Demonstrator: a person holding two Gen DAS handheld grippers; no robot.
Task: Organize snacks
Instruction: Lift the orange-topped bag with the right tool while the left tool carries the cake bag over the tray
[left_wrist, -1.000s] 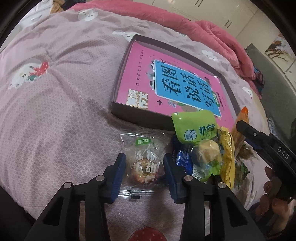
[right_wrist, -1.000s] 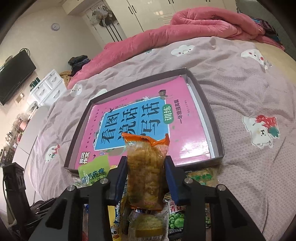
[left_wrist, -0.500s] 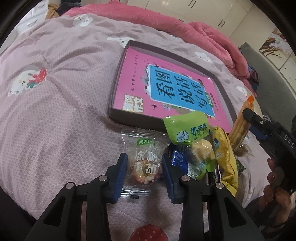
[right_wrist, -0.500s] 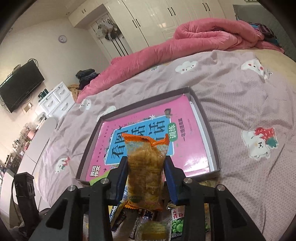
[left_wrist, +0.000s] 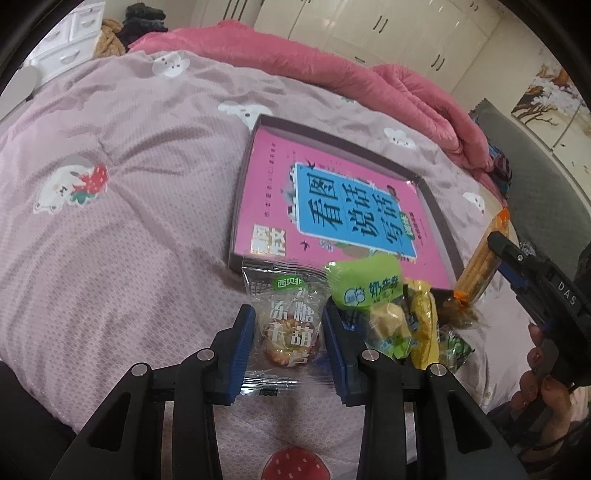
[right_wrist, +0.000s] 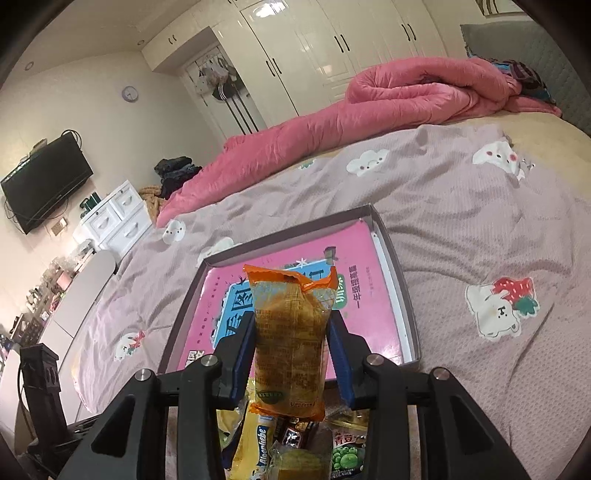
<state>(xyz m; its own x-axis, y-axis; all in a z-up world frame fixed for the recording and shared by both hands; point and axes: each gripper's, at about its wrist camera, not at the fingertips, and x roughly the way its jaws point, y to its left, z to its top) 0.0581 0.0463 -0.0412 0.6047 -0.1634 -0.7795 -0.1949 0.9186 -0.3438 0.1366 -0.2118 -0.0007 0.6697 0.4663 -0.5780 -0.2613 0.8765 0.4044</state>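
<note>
Two grippers (left_wrist: 289, 339) (right_wrist: 291, 354) angled downward, each clamping a snack packet (left_wrist: 286, 325) (right_wrist: 290, 332).

Left wrist view: close, angled steeply down over bed (left_wrist: 129, 229) near edge. Right wrist view: shallower, facing wardrobe (right_wrist: 332, 44). Shared: tray (left_wrist: 439, 225) (right_wrist: 400, 280), snack pile (left_wrist: 399, 317) (right_wrist: 295, 446).

Right claw (right_wrist: 291, 354) is clamped on an orange-topped snack packet (right_wrist: 290, 339), blue pads pressing both sides, packet standing upright above the rest. Below it there's a pile of snacks: a yellow Alpenliebe pack (right_wrist: 255, 448), a green pea bag (right_wrist: 347, 456), some dark little wrapper I can't read. Behind the packet sits a shallow grey box (right_wrist: 400, 295) with a pink book (right_wrist: 369, 291) lying flat inside, all on a pinkish bedspread (right_wrist: 461, 229) with bear and strawberry prints. Rolled pink duvet (right_wrist: 388, 107) further back, TV (right_wrist: 44, 181) on the left wall.
</note>
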